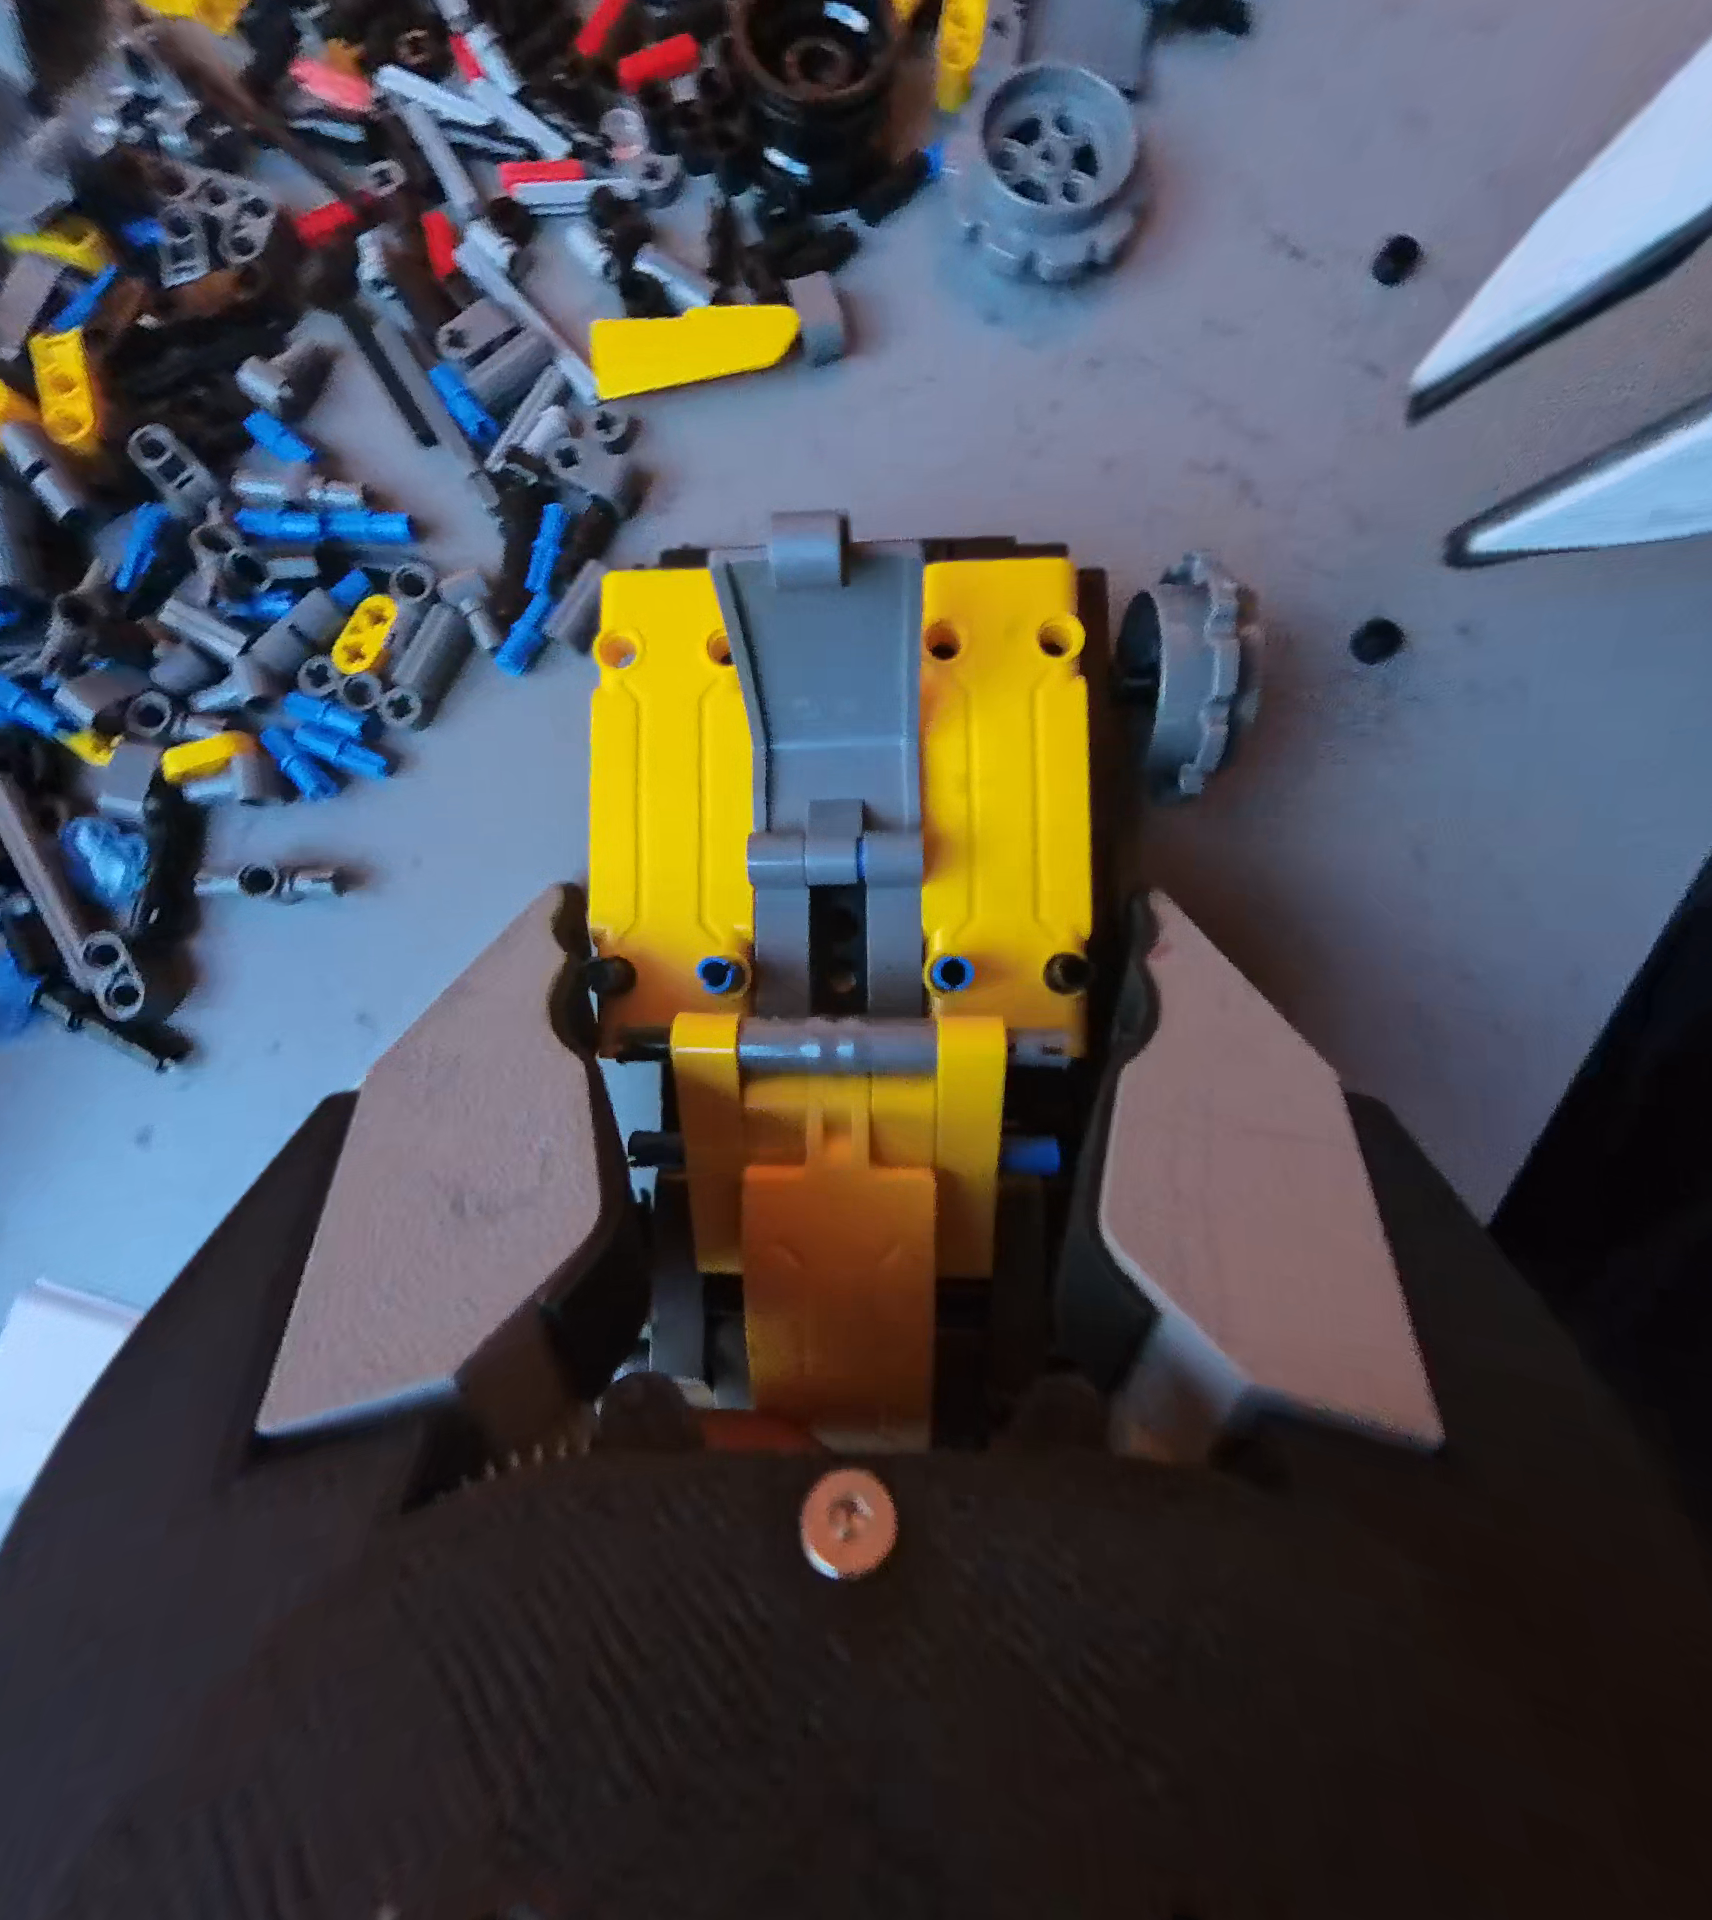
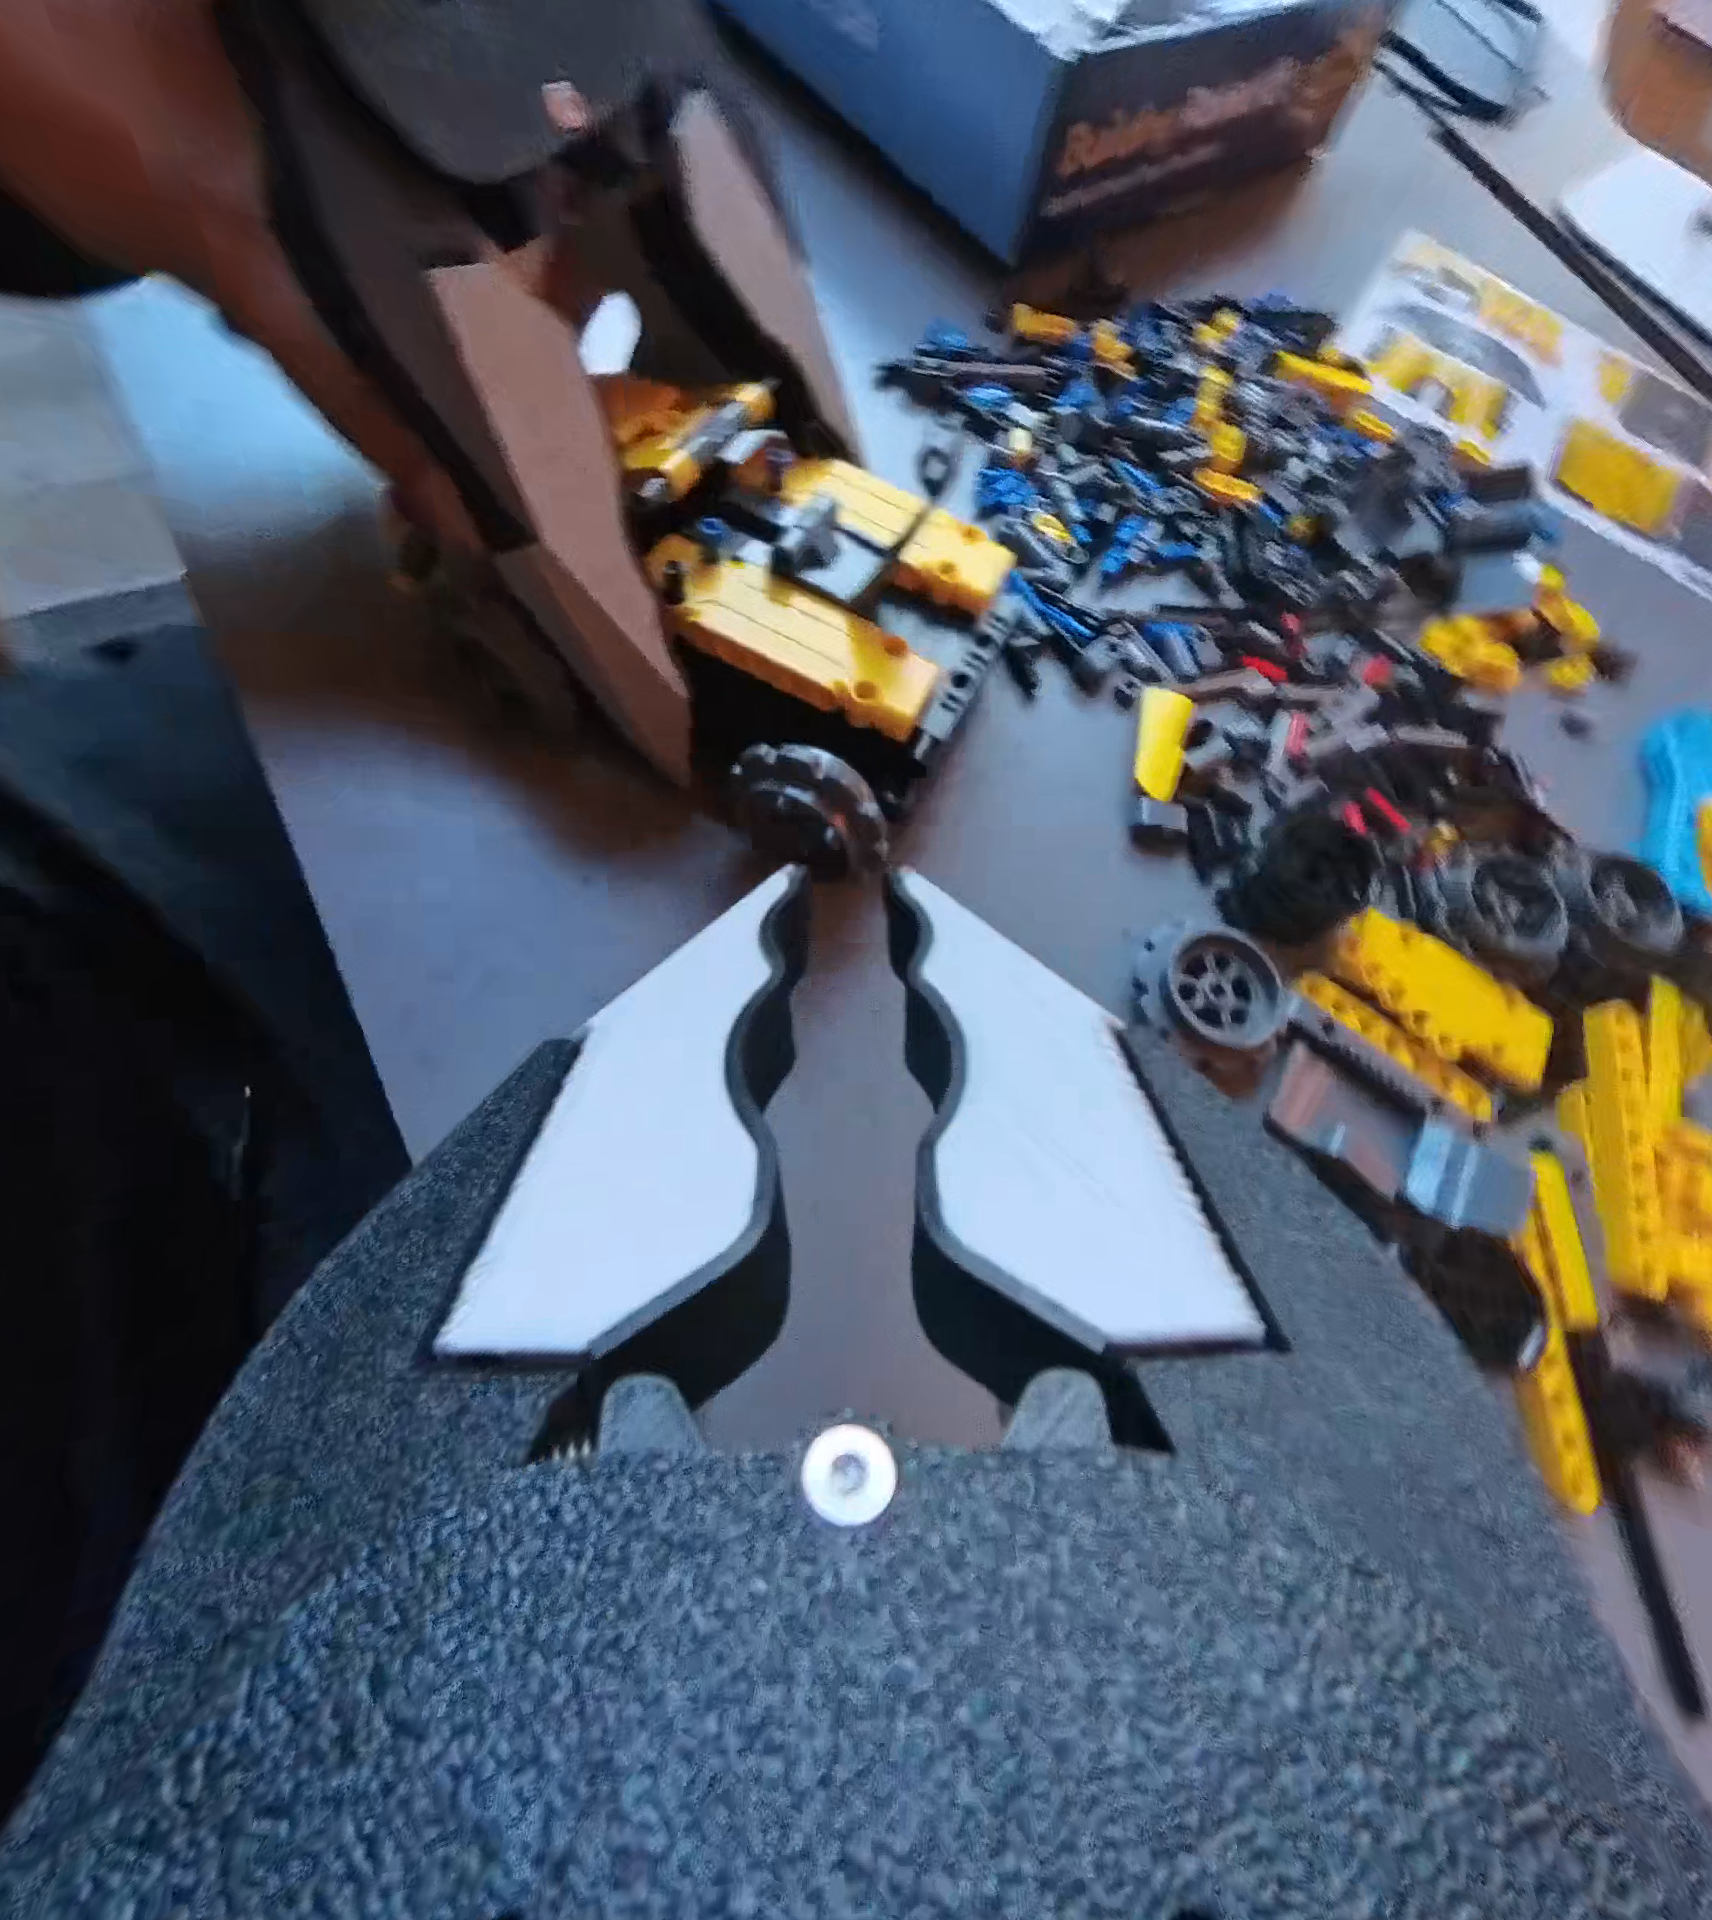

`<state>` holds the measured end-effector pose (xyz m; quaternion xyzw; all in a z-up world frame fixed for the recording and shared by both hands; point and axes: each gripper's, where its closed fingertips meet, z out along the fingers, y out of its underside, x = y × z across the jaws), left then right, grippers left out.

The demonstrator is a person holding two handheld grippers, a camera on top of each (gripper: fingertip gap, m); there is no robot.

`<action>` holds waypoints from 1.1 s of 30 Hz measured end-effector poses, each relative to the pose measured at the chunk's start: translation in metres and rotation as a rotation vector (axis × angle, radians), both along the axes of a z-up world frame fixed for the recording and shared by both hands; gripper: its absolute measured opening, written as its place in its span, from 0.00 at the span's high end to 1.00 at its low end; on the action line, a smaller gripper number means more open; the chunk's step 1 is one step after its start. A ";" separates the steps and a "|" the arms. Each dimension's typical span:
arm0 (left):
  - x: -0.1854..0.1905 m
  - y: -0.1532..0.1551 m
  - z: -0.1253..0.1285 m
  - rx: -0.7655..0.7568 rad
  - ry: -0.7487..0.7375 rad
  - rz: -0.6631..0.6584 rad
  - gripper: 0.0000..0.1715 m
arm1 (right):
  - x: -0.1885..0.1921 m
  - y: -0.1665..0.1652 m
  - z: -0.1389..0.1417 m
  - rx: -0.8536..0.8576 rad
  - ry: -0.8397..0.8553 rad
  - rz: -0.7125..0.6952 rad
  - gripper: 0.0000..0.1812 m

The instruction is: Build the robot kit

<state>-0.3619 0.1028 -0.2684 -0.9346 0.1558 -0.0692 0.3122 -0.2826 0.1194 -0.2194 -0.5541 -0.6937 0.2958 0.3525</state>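
Observation:
A partly built yellow and grey brick vehicle (image 1: 836,790) rests on the grey table (image 1: 1091,436). My left gripper (image 1: 852,914) is shut on the vehicle's rear, one finger on each side. A grey toothed wheel (image 1: 1195,686) sits on the vehicle's right side. My right gripper (image 2: 847,883) is open by a narrow gap and empty, its tips just short of that wheel (image 2: 810,810). The vehicle (image 2: 810,613) and the left gripper (image 2: 758,592) also show in the right wrist view. The right gripper (image 1: 1444,473) shows at the upper right of the left wrist view.
A pile of loose bricks and pins (image 1: 208,520) covers the table left of the vehicle. A loose grey wheel hub (image 1: 1049,166) and a yellow panel (image 1: 691,348) lie beyond it. A box (image 2: 1143,104), a booklet (image 2: 1558,436), black tyres (image 2: 1517,904) and yellow beams (image 2: 1454,997) lie to the right.

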 end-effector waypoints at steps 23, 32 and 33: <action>0.002 -0.001 -0.004 -0.161 0.128 -0.378 0.41 | -0.029 -0.030 -0.024 0.147 -0.079 0.622 0.92; -0.005 0.001 -0.004 -0.164 0.117 -0.344 0.44 | -0.034 -0.035 -0.023 -0.077 -0.064 0.715 0.92; -0.004 0.000 -0.004 -0.156 0.113 -0.359 0.44 | -0.032 -0.037 -0.023 -0.091 -0.066 0.748 0.93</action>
